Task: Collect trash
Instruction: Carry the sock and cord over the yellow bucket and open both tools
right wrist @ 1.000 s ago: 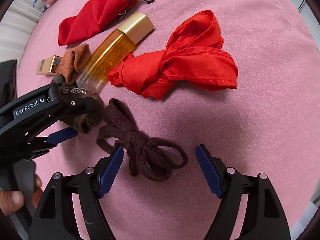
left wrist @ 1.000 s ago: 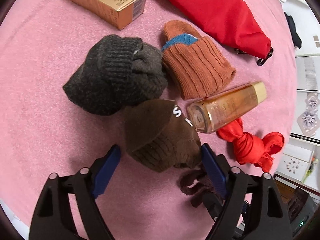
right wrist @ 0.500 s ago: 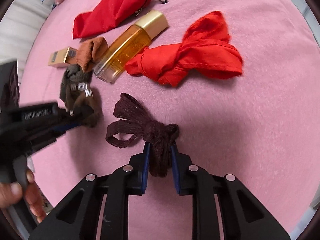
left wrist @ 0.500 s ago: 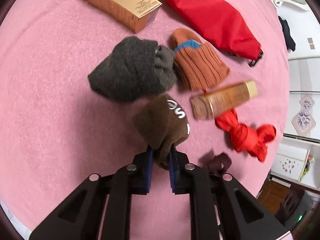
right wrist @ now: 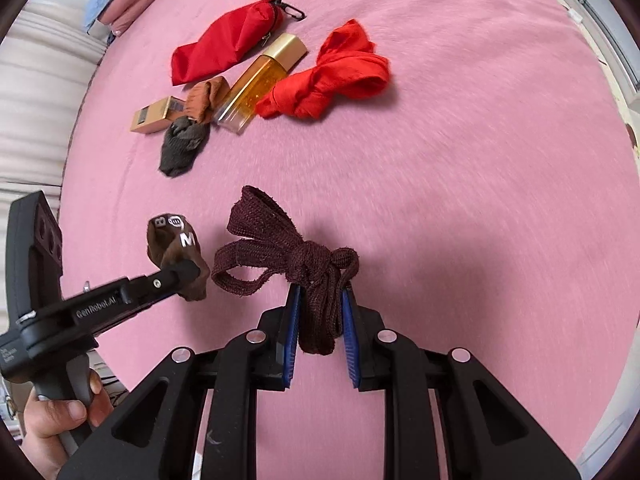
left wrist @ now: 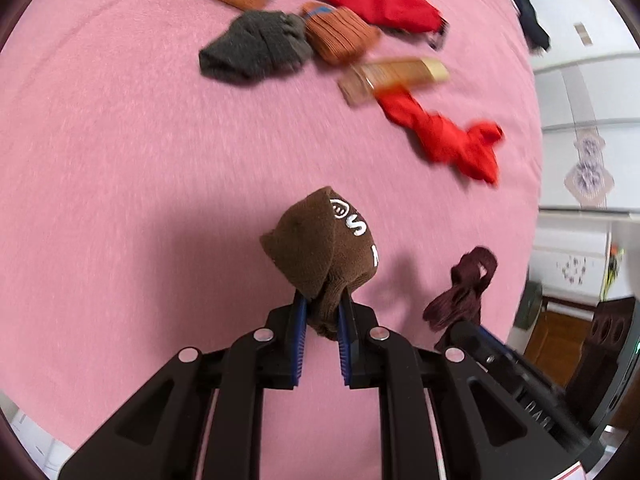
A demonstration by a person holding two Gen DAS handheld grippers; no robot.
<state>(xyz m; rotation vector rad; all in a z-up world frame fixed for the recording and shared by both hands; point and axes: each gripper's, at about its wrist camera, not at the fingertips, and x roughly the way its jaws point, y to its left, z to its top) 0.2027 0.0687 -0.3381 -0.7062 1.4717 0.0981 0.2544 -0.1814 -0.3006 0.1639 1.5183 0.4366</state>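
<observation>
The left hand-held gripper [left wrist: 322, 318] is clamped on the lower end of a rolled brown knit sock with white lettering [left wrist: 324, 240], which stands up from between the blue pads clear of the pink bed cover [left wrist: 120, 160]. The right hand-held gripper [right wrist: 319, 316] is likewise closed on a knotted dark maroon woven lace [right wrist: 292, 260], whose loops hang forward above the cover. Both pieces are now off the bed and held side by side, near each other but apart.

A second ago both pairs of jaws stood wide around their targets, the sock and the lace lying flat. Half a second ago they had closed, with the items still at bed level. Since then both have lifted and drawn back, and the motion blur on the far items in the left view fits that. Judging by this, two pieces are secured at once and the next step is probably carrying them to a bin, though none shows in either view.

Farther out, the rest stays on the cover: a dark grey knit sock [right wrist: 182, 148], a ribbed orange sock [right wrist: 206, 98], a clear amber bottle with a gold cap [right wrist: 260, 84], a crumpled red cloth [right wrist: 332, 80], a long red fabric pouch with a clip [right wrist: 228, 42] and a tan cardboard box [right wrist: 154, 120]. They look smaller than before, as both cameras have moved away.
</observation>
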